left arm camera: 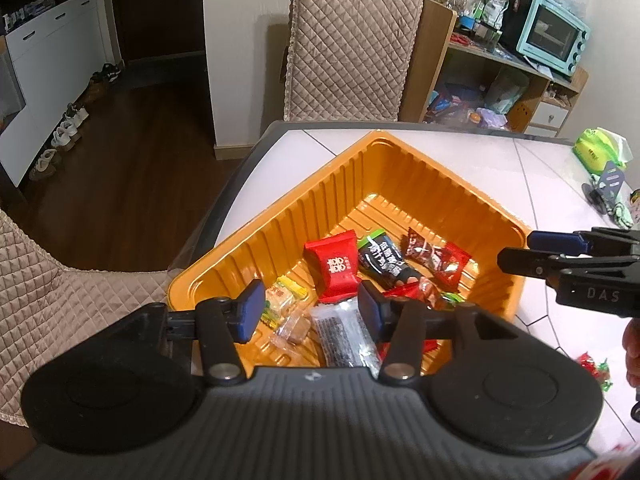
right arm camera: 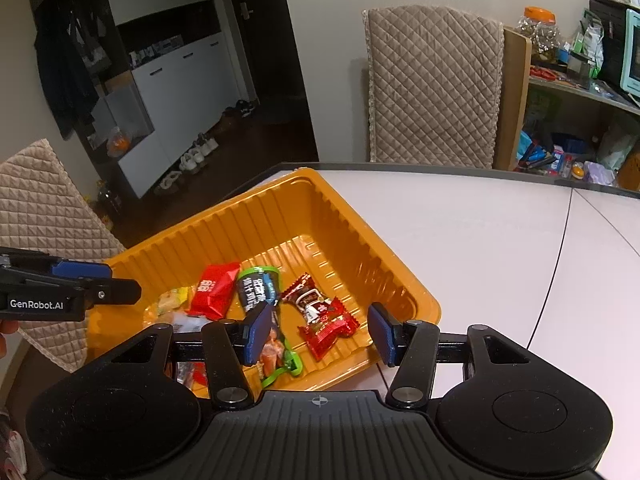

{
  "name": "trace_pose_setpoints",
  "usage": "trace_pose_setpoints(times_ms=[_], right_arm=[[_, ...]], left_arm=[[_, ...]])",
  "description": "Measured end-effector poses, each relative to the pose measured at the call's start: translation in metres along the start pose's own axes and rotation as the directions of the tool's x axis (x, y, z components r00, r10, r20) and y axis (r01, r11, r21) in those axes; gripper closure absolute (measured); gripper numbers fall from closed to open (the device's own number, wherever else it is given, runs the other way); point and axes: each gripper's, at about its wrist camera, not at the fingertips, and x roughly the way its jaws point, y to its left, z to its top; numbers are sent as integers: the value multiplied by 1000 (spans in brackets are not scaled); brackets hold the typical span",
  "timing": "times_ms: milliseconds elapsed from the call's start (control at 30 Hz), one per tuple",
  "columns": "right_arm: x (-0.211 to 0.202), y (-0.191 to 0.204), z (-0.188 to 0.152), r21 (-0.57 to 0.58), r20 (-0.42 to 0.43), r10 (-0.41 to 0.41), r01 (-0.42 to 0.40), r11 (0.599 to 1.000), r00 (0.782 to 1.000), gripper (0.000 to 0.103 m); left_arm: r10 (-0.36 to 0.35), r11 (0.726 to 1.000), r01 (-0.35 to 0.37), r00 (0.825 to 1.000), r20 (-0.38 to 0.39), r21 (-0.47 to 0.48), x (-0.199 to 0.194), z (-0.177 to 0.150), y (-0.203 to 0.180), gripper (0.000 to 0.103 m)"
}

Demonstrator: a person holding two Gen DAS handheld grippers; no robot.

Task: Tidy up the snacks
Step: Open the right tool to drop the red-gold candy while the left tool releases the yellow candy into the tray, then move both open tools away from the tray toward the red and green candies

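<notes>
Mid-collection, by my read: both grippers hover over the orange tray [left arm camera: 280, 216], which sits at the counter [right arm camera: 480, 240] corner, and neither holds anything. Left gripper [left arm camera: 307, 309] has jaws apart, over the near end of the tray; right gripper [right arm camera: 320, 334] has jaws apart too, empty, above the tray's near-right side. Count in tray, as far as visible: one red pouch [left arm camera: 334, 266], one black-and-green packet [left arm camera: 382, 262], one dark-and-red twist-wrapped candy [right arm camera: 320, 314], one yellow-green candy [left arm camera: 282, 296], one clear-wrapped brown sweet [left arm camera: 298, 326], one clear pack with dark contents [left arm camera: 340, 336], plus red wrappers behind the left jaw I can't separate. At least one red-green candy [left arm camera: 596, 370] lies loose on the counter, right of the tray. Next move likely: swing right gripper over to that piece, close on it, drop it in. Flat foil, so pinch low.
</notes>
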Motion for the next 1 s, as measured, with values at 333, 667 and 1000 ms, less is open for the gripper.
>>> trace_pose_setpoints(times_ms=[333, 667, 1000], right_arm=[[-42, 12, -7, 30, 50, 28, -29, 999, 998, 49], [-90, 29, -25, 57, 80, 40, -44, 997, 996, 42], [-132, 40, -55, 97, 87, 40, -49, 994, 995, 33]], left_arm=[[-13, 1000, 14, 1000, 20, -27, -37, -11, -5, 34], [-40, 999, 41, 998, 40, -25, -80, -33, -22, 26], [-61, 998, 61, 998, 18, -18, -107, -62, -40, 24]])
